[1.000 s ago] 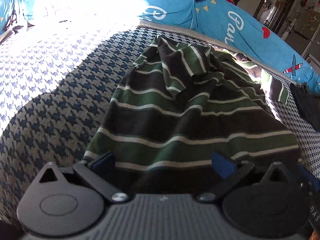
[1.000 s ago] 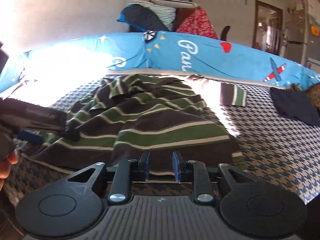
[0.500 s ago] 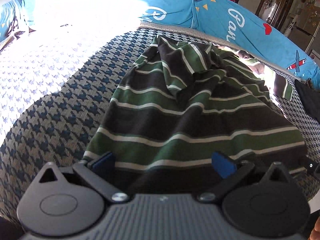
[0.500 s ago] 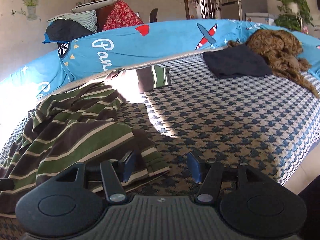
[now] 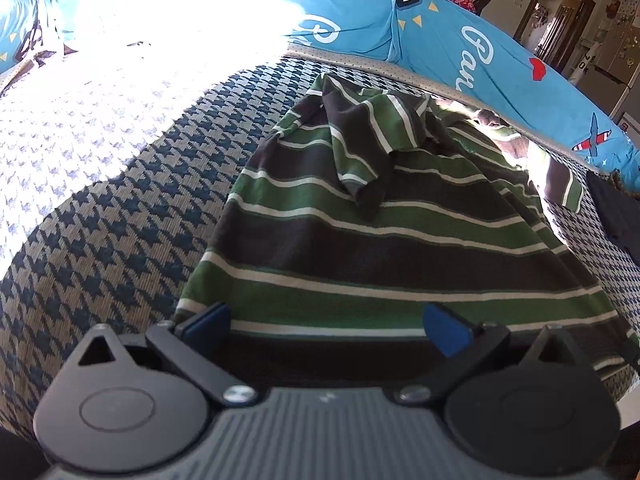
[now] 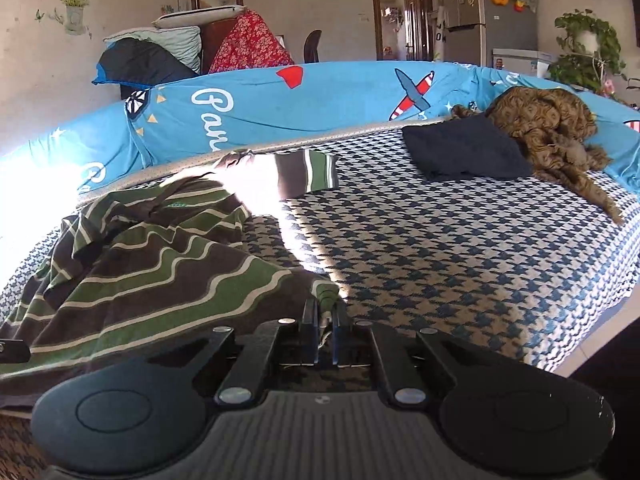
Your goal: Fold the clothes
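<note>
A green, dark brown and white striped shirt (image 5: 360,248) lies rumpled on the houndstooth bed cover (image 5: 100,220), one sleeve folded over its chest. My left gripper (image 5: 326,326) is open, its blue pads straddling the shirt's near hem without pinching it. In the right wrist view the same striped shirt (image 6: 152,276) fills the left side, and my right gripper (image 6: 325,334) is shut on the shirt's near right hem corner, a tuft of green cloth poking up between the fingers. The other sleeve (image 6: 304,174) lies spread toward the blue bolster.
A blue printed bolster (image 6: 320,96) lines the bed's far edge. A folded dark navy garment (image 6: 460,156) and a crumpled brown patterned cloth (image 6: 548,128) lie at the far right. The bed's front edge (image 6: 592,344) drops off at the right. Strong sunlight washes out the far left.
My right gripper swung right, opened beside the shirt's hem corner, then closed on it. The left gripper has stayed open over the near hem and barely shifted.
</note>
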